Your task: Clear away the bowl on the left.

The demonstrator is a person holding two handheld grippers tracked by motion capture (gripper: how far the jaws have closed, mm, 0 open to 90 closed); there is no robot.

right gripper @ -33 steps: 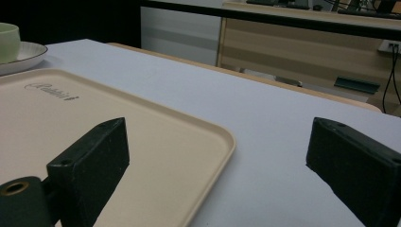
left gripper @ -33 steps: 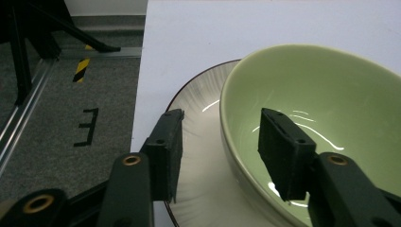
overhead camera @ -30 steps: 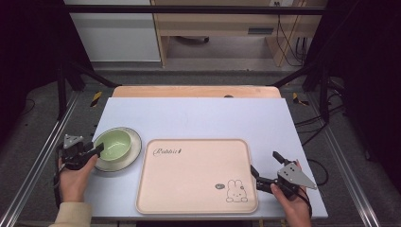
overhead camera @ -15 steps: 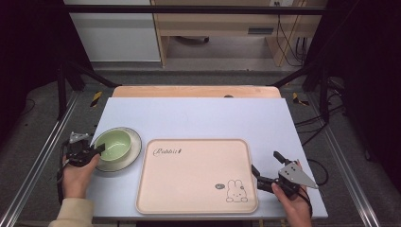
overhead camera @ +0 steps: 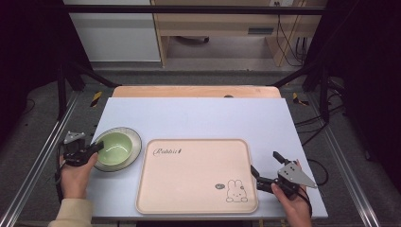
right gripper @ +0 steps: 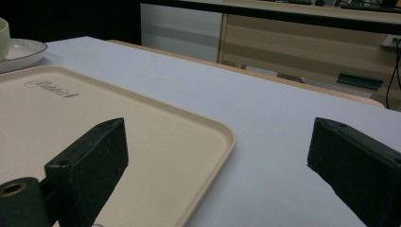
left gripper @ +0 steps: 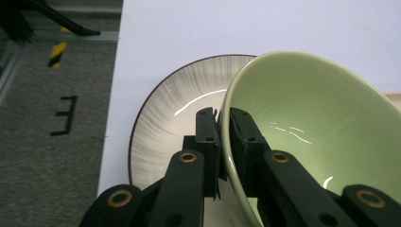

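A pale green bowl point(overhead camera: 115, 147) sits in a grey-rimmed white plate point(overhead camera: 135, 140) at the table's left. My left gripper point(overhead camera: 97, 147) has just been closing and is shut on the bowl's near-left rim. In the left gripper view the bowl point(left gripper: 307, 118) wall is pinched between the two pads of the gripper point(left gripper: 223, 113), one inside and one outside, above the plate point(left gripper: 165, 123). My right gripper point(overhead camera: 265, 163) stands open by the right edge of the beige rabbit tray point(overhead camera: 196, 175). Its jaws point(right gripper: 220, 137) straddle the tray point(right gripper: 118, 123) corner without touching it.
The tray lies at the front middle of the white table point(overhead camera: 198, 118). A wooden strip point(overhead camera: 194, 91) runs along the far edge. Metal frame rails point(overhead camera: 42, 156) flank both sides, and cabinets stand beyond the table.
The left gripper's jaws have drawn together onto the bowl's rim. Both hands have stayed where they were, and the right gripper looks the same.
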